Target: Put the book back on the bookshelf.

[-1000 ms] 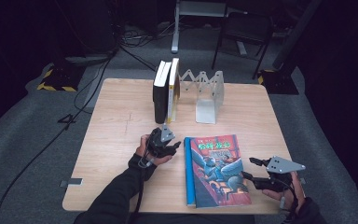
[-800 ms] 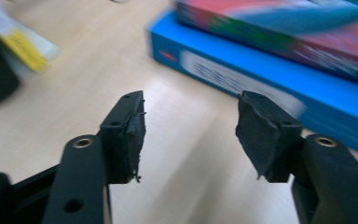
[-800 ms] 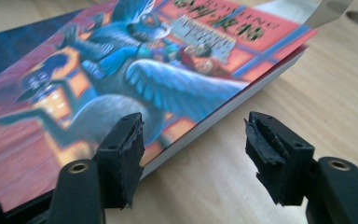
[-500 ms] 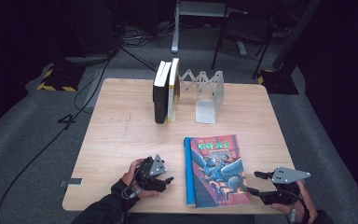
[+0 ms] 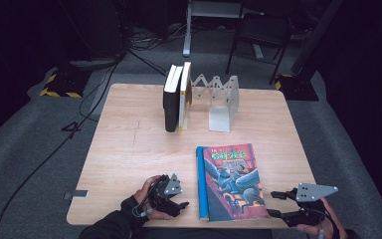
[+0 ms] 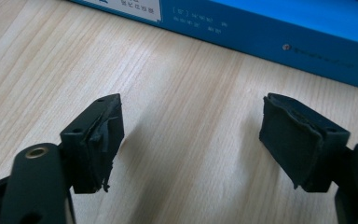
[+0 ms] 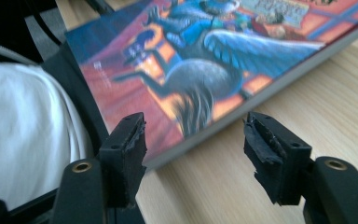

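Risk: book point(image 5: 233, 181) slipping off near worktop point(image 5: 129, 149) edge.
My left hand-held gripper point(image 5: 178, 204) and right hand-held gripper point(image 5: 274, 204) flank it, both open, empty; a 1-sided push could slide the flat book away.

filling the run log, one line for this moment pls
left gripper: open, beside book's blue spine | right gripper: open, at book's right edge | book: flat on table

At my 12 o'clock, two upright books point(image 5: 175, 97) are leaning together on the wooden table point(image 5: 129, 144). Just toward 1 o'clock, a metal accordion book rack point(image 5: 218, 99) is standing open. A dark chair point(image 5: 258, 35) is sitting beyond, on the grey floor point(image 5: 35, 129).
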`<action>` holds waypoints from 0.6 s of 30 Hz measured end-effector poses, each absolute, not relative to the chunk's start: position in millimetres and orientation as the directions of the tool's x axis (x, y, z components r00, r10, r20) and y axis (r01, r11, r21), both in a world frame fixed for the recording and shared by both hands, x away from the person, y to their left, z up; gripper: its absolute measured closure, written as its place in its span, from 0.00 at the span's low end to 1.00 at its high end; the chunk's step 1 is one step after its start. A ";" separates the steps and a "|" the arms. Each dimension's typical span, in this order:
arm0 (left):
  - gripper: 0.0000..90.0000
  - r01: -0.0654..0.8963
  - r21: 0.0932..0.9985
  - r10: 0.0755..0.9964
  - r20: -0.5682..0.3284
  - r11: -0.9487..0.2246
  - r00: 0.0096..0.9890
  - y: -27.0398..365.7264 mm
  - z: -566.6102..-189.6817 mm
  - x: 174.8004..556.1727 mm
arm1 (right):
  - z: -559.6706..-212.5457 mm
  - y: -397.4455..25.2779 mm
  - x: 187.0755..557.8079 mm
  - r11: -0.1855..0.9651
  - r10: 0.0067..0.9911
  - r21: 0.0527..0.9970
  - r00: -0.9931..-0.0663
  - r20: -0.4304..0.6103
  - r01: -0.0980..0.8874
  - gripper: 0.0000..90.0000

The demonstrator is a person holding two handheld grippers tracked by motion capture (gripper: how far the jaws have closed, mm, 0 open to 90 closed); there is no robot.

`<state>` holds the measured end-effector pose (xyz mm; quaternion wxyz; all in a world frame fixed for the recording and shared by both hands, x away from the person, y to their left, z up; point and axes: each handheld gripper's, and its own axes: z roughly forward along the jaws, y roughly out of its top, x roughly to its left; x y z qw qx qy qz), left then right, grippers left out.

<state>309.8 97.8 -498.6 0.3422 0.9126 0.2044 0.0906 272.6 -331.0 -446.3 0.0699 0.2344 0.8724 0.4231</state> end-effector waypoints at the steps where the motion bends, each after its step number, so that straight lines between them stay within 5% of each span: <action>1: 0.23 0.321 0.662 0.442 0.016 -0.677 0.897 96.8 -498.9 310.0 | -447.5 -326.8 275.0 0.532 0.472 0.766 -0.878 0.085 0.360 0.43; 11: 0.26 0.309 0.690 0.470 0.051 -0.655 0.881 84.7 -495.6 315.4 | -463.1 -309.2 307.2 0.525 0.487 0.711 -0.850 0.199 0.468 0.25; 18: 0.26 0.311 0.710 0.475 0.039 -0.632 0.879 74.9 -492.3 326.5 | -461.2 -300.3 322.6 0.562 0.472 0.680 -0.858 0.203 0.471 0.22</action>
